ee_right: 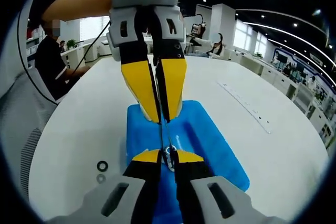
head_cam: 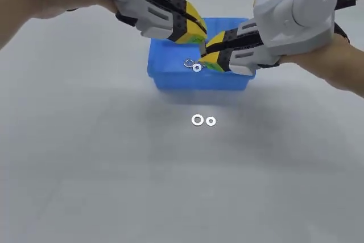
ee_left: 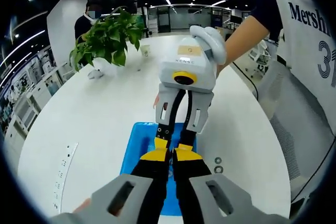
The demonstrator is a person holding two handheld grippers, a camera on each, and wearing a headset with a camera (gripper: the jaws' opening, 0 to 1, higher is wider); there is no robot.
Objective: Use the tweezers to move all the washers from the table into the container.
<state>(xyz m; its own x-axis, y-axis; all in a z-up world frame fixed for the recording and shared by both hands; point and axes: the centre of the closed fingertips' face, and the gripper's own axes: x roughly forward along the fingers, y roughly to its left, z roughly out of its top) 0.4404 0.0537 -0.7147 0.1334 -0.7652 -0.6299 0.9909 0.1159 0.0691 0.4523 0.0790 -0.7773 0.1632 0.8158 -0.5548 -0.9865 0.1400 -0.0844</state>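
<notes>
Left claw: The left claw (ee_right: 160, 111) is seen clenched on the upper part of the tweezers (ee_right: 164, 132). In the head view it enters from 10 o'clock and is tipped down over the container (head_cam: 170, 79). This hold appears meant to steady the thin tool.
Right claw: The right claw (ee_right: 168, 157) enters from 3 o'clock. Its jaws are drawn close about the lower part of the tweezers, apparently pressing the two arms together. It is judged that one claw carries the tool and the other works it.
Tweezers: A thin metal line is seen running from the left claw down to the right claw, with its tip over the blue floor of the container.
Held washer: A washer (ee_right: 171, 153) is seen at the tip of the tweezers, between the right claw's yellow tips. Whether it is pinched or already lying on the floor cannot be told.
Container: The container stands on the tabletop (head_cam: 85, 157) beneath both claws. In the head view two bright rings (head_cam: 193, 65) are seen inside it, near its front wall.
Loose washers: Two washers (head_cam: 197, 120) (head_cam: 211, 121) lie side by side on the tabletop at 6 o'clock from the container, near it but apart from its wall.
Stage: A delivery over the container is judged to be in hand, with two washers left to be fetched.
Risk: The washer could be flicked out if the squeeze is let go unevenly.
</notes>
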